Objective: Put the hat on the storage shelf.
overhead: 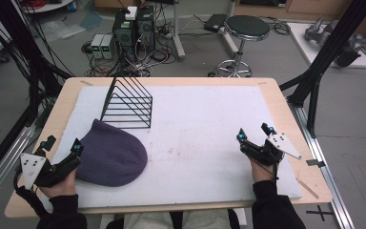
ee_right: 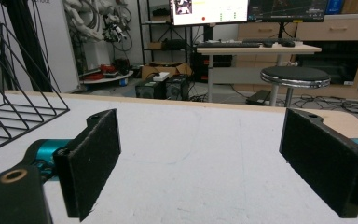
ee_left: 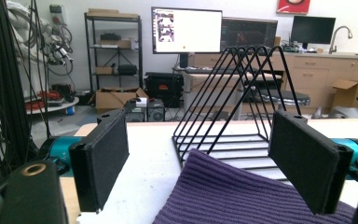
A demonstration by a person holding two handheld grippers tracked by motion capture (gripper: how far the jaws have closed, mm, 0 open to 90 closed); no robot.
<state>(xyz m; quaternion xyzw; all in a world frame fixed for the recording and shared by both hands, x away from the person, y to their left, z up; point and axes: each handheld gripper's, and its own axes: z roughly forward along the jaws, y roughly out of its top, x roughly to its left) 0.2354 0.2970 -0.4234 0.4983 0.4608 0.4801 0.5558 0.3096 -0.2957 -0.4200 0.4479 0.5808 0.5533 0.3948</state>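
A purple knitted beanie [overhead: 109, 153] lies flat on the white mat [overhead: 200, 129] at the front left. Behind it stands a black wire rack [overhead: 127, 102] with triangular dividers. My left gripper [overhead: 63, 147] is open at the beanie's left edge; in the left gripper view its pads [ee_left: 103, 158] stand wide apart with the beanie [ee_left: 242, 196] low between them and the rack [ee_left: 240, 102] beyond. My right gripper [overhead: 254, 133] is open over bare mat at the front right; in the right gripper view nothing lies between its pads [ee_right: 93, 158], and the rack [ee_right: 14, 102] is at far left.
The mat covers a wooden table [overhead: 281, 109]. Black frame posts [overhead: 324, 62] rise at the table's right and left sides. A round stool [overhead: 245, 28] and computer towers [overhead: 133, 28] stand on the floor beyond the far edge.
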